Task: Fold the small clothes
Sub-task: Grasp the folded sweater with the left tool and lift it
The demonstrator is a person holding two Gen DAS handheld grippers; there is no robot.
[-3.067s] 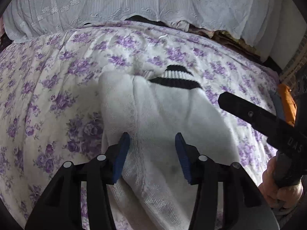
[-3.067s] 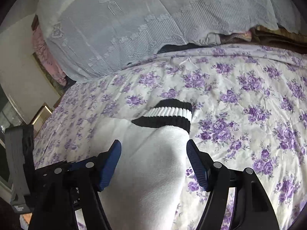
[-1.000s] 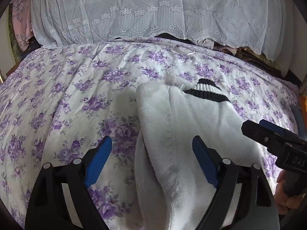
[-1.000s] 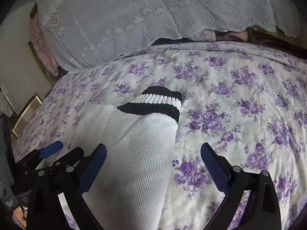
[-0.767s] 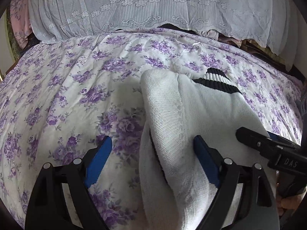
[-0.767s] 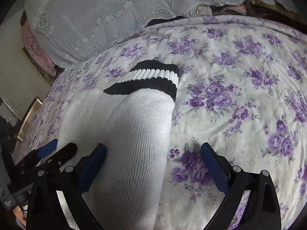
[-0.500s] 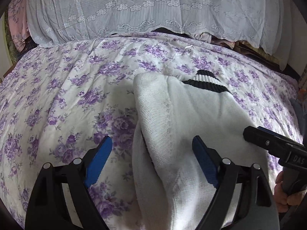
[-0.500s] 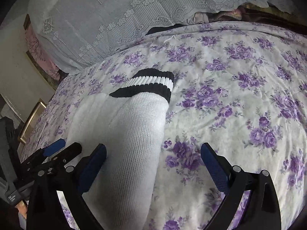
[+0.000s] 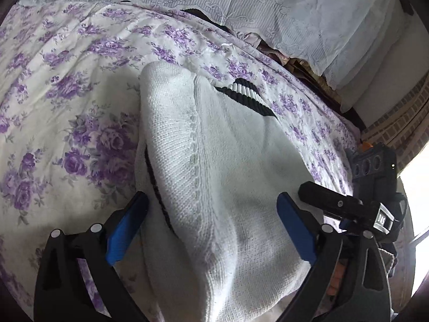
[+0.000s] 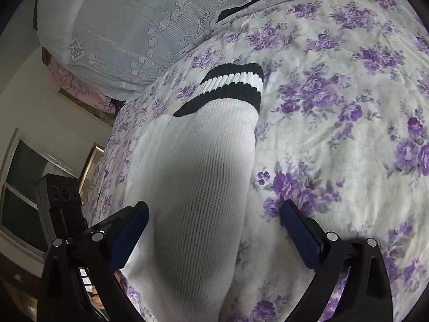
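Both cameras now sit lower and closer over the sweater (image 9: 230, 177), tilted down more than a second ago. Left gripper (image 9: 211, 228) has just been opening its jaws: they stand wide with the knit between them, pads clear of it; right gripper (image 10: 214, 230) is also released, straddling the sleeve (image 10: 198, 187) with its 2 black stripes. Sweater lies partly folded mid-bedspread (image 9: 67, 94), so I'd judge the last fold is let go and a fresh grab comes next.
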